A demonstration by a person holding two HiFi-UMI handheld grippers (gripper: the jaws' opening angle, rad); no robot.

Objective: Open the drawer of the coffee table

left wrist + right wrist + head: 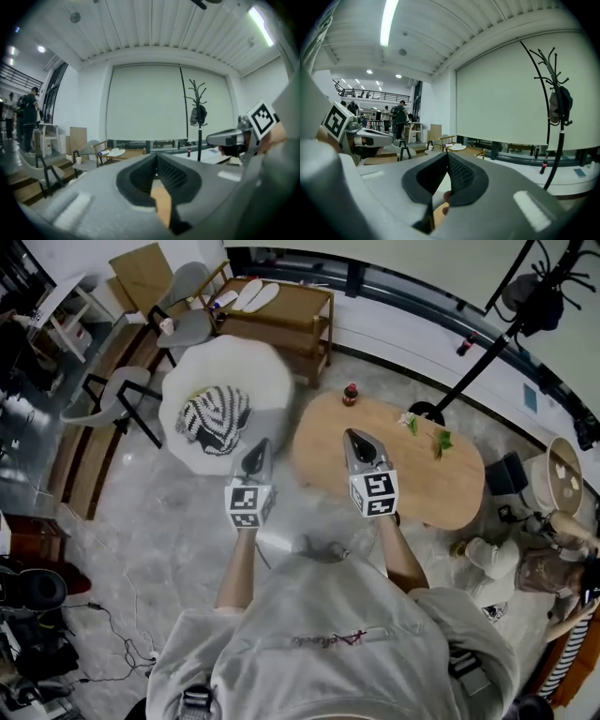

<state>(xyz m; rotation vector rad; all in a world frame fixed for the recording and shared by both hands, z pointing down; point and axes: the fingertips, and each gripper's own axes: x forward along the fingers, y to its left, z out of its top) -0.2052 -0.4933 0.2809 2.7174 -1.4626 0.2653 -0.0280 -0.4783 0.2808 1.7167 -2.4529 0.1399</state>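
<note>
The person stands over the oval wooden coffee table [441,486], holding both tools out in front and roughly level. The left gripper [259,446] is clenched tight on nothing, and so is the right gripper [355,438], whose tip hangs over the table's near end. I cannot see the drawer from anywhere; I take it to sit under the top, hidden by the overhang. That is the worry. With both sets of jaws shut, neither can take a pull until it opens, and a blind reach under the edge could knock the table. A jolt or hard tug might topple the small bottle [351,394] or scatter the green sprigs [441,440] on top.
</note>
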